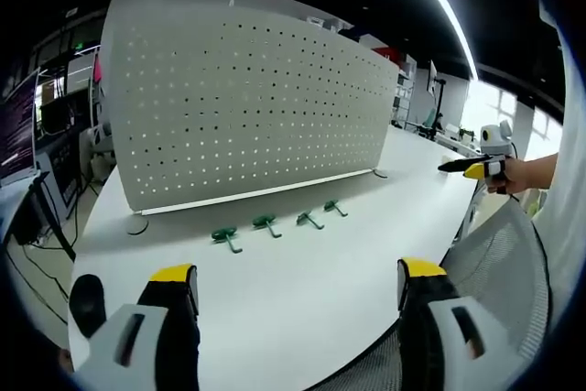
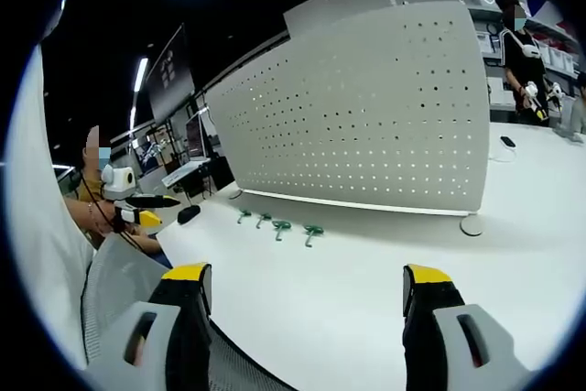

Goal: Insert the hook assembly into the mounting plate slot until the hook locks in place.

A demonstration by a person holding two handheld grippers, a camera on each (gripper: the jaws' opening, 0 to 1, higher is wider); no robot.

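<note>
A white perforated mounting plate [image 1: 247, 98] stands upright on the white table [image 1: 302, 299]. Several green hook assemblies lie in a row in front of it, from one hook [image 1: 226, 237] on the left to another [image 1: 335, 208] on the right. My left gripper [image 1: 298, 272] is open over the table's near edge, well short of the hooks, with nothing between its yellow-tipped jaws. My right gripper [image 1: 476, 168] shows at the far right, held in a hand. In the right gripper view the plate [image 2: 366, 116] and hooks [image 2: 281, 228] lie ahead of my open, empty right gripper [image 2: 307, 274]. The left gripper [image 2: 146, 208] is at that view's left.
A grey mesh chair back [image 1: 499, 263] sits close below the table edge. A black rounded object [image 1: 87, 304] lies at the table's left end. The plate rests on round feet [image 2: 472, 224]. Monitors and desks stand behind, and a person [image 2: 522, 52] stands far back.
</note>
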